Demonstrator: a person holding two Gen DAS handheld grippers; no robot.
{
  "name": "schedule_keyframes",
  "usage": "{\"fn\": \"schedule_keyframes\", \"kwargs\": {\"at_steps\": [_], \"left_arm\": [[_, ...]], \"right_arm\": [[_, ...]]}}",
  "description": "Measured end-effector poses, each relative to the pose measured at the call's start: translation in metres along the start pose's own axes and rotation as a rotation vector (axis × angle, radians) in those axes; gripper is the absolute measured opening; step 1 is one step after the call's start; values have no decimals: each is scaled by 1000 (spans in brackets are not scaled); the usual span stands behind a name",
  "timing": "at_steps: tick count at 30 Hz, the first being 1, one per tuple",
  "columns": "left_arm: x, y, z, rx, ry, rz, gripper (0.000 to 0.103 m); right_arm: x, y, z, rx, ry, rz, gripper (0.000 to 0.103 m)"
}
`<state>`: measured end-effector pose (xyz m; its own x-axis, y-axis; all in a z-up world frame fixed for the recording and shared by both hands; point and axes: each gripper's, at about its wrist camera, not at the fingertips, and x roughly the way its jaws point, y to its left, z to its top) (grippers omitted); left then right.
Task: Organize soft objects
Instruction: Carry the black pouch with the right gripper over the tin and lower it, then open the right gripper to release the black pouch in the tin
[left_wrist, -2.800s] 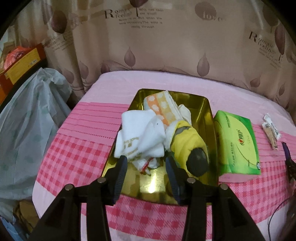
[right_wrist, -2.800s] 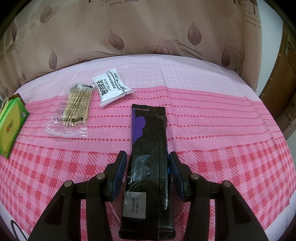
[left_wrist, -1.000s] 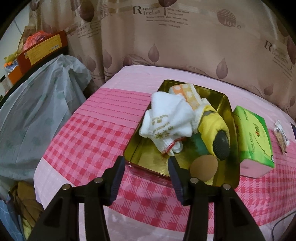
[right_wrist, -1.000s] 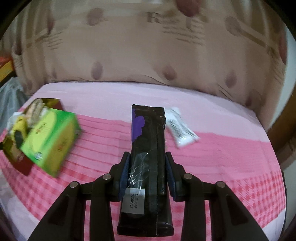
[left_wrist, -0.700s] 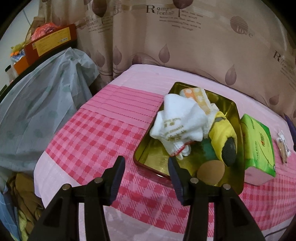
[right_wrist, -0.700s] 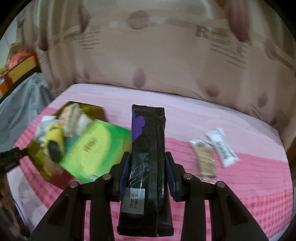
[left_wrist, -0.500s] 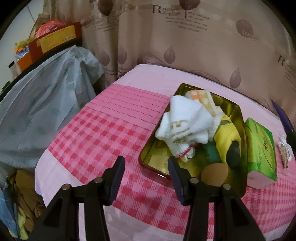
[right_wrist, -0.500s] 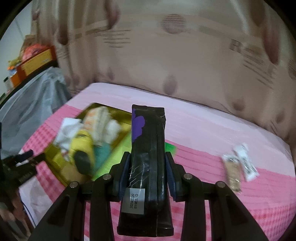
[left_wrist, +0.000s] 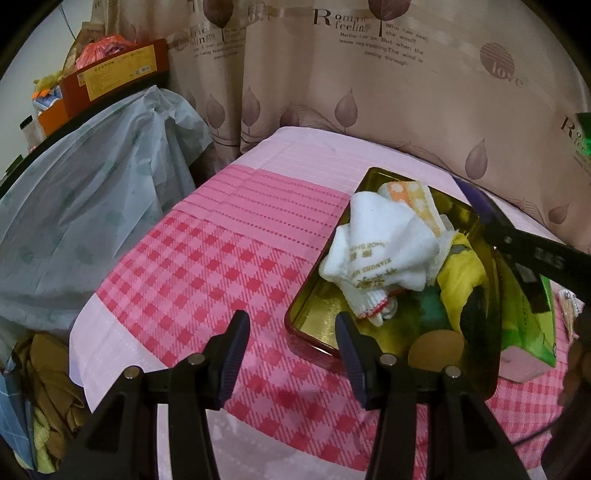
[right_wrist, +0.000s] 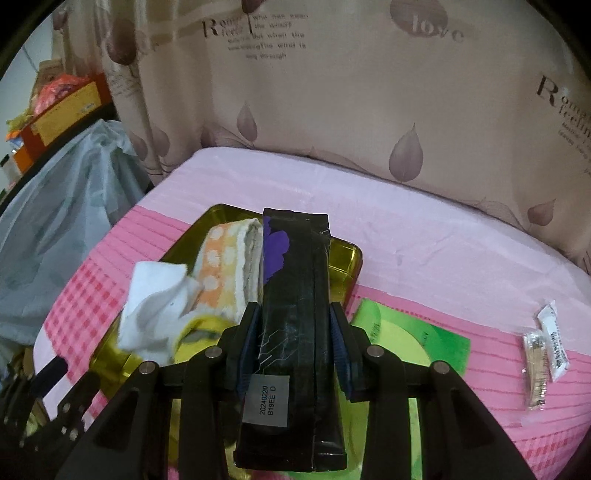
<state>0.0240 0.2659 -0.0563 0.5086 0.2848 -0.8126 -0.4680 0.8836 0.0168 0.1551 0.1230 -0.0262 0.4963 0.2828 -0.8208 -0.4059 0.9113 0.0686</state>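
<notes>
The right hand-held gripper (right_wrist: 293, 343) clamps a long glossy black packet (right_wrist: 295, 295) above the shiny gold tray (left_wrist: 325, 325) of soft cloths (left_wrist: 376, 251). The left hand-held gripper (left_wrist: 291, 350) gapes empty at the tray's seven o'clock corner.

Home room: printed curtain (left_wrist: 369, 92), pink checked tablecloth (left_wrist: 221, 266)

The right gripper (right_wrist: 293, 325) has lifted the black packet (right_wrist: 293, 295) off the tablecloth (right_wrist: 424, 258) and swung it across, past the green tissue box (right_wrist: 436, 339), to hang over the gold tray (right_wrist: 345, 254) of cloths.
</notes>
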Motion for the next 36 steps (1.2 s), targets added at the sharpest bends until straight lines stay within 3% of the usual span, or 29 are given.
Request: {"fn": "schedule_keyframes", "kwargs": {"at_steps": [8,12,15,17,22,27,36], "left_arm": [[3,-2,-1,7,6,-9,49],[4,-4,-1,16,8,-8,49],[4,-5,-1,19,9,-6,49],[5,-5,-2,19,8,-6,49],[5,-4,-1,12,13,-3,49],[5,-3,0,13,9,0,49],[0,-11,-3,59,-12,6,49]], "right_arm": [[28,10,2,16,30,2,34],[32,13,1,5,35,7,40],[26,14,1,-10,10,10,46],[19,13,1,-10,0,22,57],[-11,-1,2,7,-44,70,57],[-43,-54,-3,27,-86,65,58],[-46,-230,-45,84,-58,-164,60]]}}
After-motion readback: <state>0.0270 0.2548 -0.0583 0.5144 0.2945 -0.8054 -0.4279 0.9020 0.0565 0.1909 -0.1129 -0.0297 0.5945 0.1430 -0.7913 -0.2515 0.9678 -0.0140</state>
